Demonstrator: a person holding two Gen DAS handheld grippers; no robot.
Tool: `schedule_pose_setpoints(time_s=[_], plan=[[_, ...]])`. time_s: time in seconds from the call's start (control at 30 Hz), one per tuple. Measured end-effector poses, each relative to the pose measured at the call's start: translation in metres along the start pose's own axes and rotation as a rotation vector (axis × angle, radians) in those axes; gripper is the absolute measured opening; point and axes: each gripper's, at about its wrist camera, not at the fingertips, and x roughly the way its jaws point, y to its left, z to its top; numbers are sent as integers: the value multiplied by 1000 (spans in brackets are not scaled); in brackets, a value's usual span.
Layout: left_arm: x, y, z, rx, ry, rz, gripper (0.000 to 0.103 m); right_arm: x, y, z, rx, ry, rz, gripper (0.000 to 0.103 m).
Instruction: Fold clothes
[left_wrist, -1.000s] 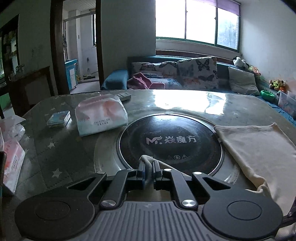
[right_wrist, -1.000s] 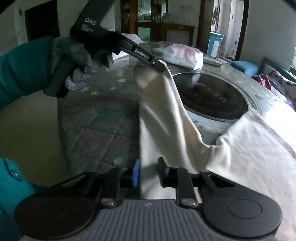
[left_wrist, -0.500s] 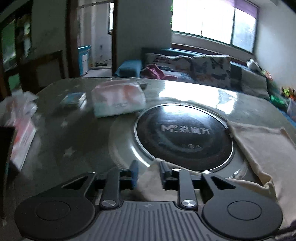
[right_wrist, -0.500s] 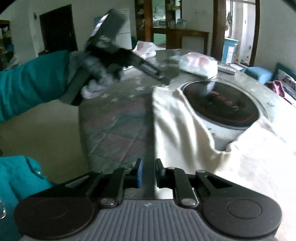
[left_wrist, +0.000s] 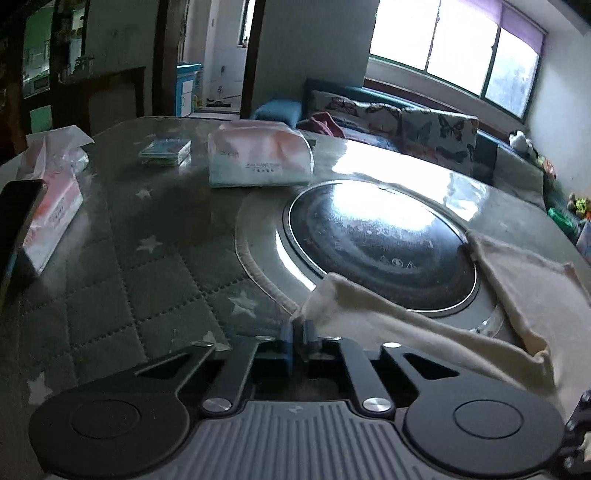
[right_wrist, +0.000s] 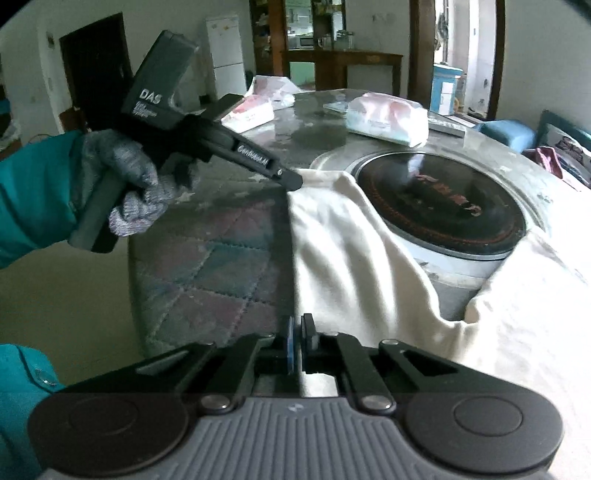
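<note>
A cream garment (left_wrist: 406, 325) lies over the quilted table (left_wrist: 147, 295) and partly across the round dark hotplate (left_wrist: 380, 240). My left gripper (left_wrist: 297, 334) is closing on the garment's near corner, its pads pinching the cloth edge. In the right wrist view the same gripper (right_wrist: 291, 181), held by a gloved hand (right_wrist: 129, 184), nips the far corner of the garment (right_wrist: 351, 251) low over the table. My right gripper (right_wrist: 298, 341) is closing too, with the garment's left edge caught between its pads at the table's near rim.
A soft tissue pack (left_wrist: 258, 158) and a small flat box (left_wrist: 166, 151) lie beyond the hotplate. A pink tissue box (left_wrist: 51, 214) and a dark phone (left_wrist: 14, 221) sit at the left. A sofa with cushions (left_wrist: 424, 122) stands behind the table.
The left gripper sank toward the table, opened briefly and closed again on the garment's corner. The right jaws parted slightly, then closed on the edge. The raised cloth now lies lower.
</note>
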Motion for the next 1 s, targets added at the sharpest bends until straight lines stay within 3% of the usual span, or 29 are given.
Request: schedule_pose_setpoints(time_s=[0.1,0.23,0.27,0.4,0.5,0.8,0.9,1.0], plan=[[-19,-1,-5,-5,-46,22,4,-2,10,-3,-36,10,73,1],[-33,2,-11,-30,-47,69,4,-7,21,-8,-76,11,103,3],[-35,2,-13,-34,-43,78,4,-11,21,-8,-71,5,101,8],[-37,0,-17,-20,-14,93,4,-36,10,-12,-18,-43,26,12],[-34,2,-18,-25,10,96,5,-66,-5,-25,62,-81,-64,23],[-42,-7,-6,4,-27,116,11,-153,-66,-108,432,-141,-452,27],[-48,-24,1,41,-53,67,11,-183,-87,-139,536,-152,-604,30],[-48,-56,3,110,-54,-33,11,-207,-107,-176,643,-140,-779,35]])
